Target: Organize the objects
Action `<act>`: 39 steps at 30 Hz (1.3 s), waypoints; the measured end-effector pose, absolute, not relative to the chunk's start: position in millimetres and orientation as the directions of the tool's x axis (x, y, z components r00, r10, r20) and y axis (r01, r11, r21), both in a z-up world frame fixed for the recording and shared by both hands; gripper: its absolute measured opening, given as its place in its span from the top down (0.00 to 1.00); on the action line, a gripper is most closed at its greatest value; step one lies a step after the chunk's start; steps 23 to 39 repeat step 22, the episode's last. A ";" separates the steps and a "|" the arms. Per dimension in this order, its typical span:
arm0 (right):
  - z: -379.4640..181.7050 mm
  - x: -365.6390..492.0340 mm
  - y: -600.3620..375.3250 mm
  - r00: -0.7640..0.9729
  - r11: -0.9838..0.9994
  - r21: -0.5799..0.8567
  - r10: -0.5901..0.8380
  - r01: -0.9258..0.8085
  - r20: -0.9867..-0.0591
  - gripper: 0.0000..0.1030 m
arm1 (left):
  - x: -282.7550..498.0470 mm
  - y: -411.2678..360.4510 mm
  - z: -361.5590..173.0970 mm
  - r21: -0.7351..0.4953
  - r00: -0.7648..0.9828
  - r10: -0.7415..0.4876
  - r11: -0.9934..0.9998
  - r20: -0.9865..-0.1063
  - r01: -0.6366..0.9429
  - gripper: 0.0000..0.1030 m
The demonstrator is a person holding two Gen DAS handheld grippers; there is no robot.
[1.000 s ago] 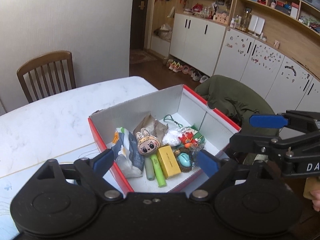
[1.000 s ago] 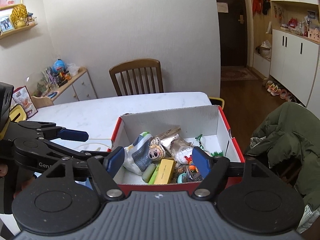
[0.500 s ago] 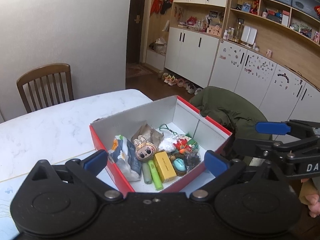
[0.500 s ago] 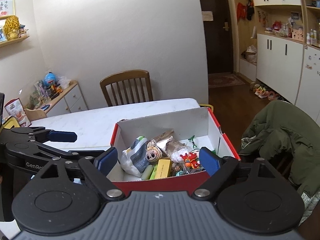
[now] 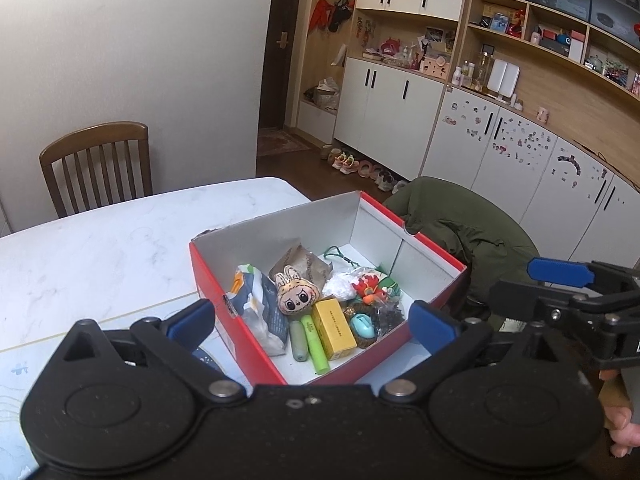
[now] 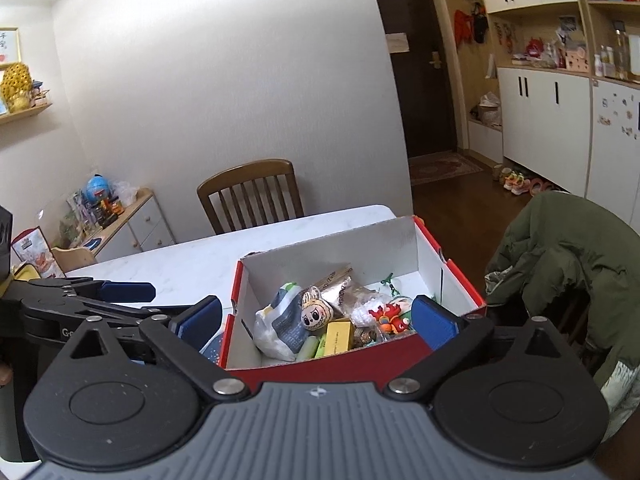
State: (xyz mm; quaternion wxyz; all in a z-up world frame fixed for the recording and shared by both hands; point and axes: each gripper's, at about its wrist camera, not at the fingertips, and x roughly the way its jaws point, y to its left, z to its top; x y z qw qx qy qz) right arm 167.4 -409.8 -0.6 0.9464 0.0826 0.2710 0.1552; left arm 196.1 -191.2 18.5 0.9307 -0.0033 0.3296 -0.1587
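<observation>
— Shoebox [image 5: 420,240], red outside and white inside, sits open on the white marble table [image 5: 100,248], near its corner. What's in it?

— A jumble: a rabbit-eared plush face [image 5: 295,295] on top of a crinkly snack bag [image 5: 256,312], a yellow carton [image 5: 334,328], two green marker pens [image 5: 314,344] side by side, a small teal gadget [image 5: 362,326] and a red-and-orange toy [image 5: 370,288].

— And the grippers?

— Left gripper [image 5: 310,324] hovers above the box's near edge, blue pads spread wide, nothing between them. Right gripper [image 6: 316,320] is the same: jaws wide apart, empty, above the red front wall.

— Around the table?

— A wooden chair [image 6: 252,196] at the far side, a green jacket [image 6: 568,256] draped over a seat beside the box.
</observation>
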 end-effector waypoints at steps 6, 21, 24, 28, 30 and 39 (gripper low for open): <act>-5.1 164.2 -406.0 0.796 0.938 0.244 0.339 -0.245 -0.502 0.01 | 193.4 -191.8 15.7 -0.083 0.734 -0.280 0.952 -0.618 0.294 0.00; -8.3 152.8 -396.7 0.790 0.938 0.240 0.341 -0.249 -0.510 0.01 | 191.3 -187.2 11.2 -0.086 0.726 -0.286 0.950 -0.625 0.300 0.00; -8.3 152.5 -396.2 0.790 0.938 0.240 0.340 -0.249 -0.510 0.01 | 191.4 -186.5 11.3 -0.085 0.727 -0.283 0.951 -0.625 0.298 0.00; -8.3 152.5 -396.2 0.790 0.938 0.240 0.340 -0.249 -0.510 0.01 | 191.4 -186.5 11.3 -0.085 0.727 -0.283 0.951 -0.625 0.298 0.00; -8.3 152.5 -396.2 0.790 0.938 0.240 0.340 -0.249 -0.510 0.01 | 191.4 -186.5 11.3 -0.085 0.727 -0.283 0.951 -0.625 0.298 0.00; -8.3 152.5 -396.2 0.790 0.938 0.240 0.340 -0.249 -0.510 0.01 | 191.4 -186.5 11.3 -0.085 0.727 -0.283 0.951 -0.625 0.298 0.00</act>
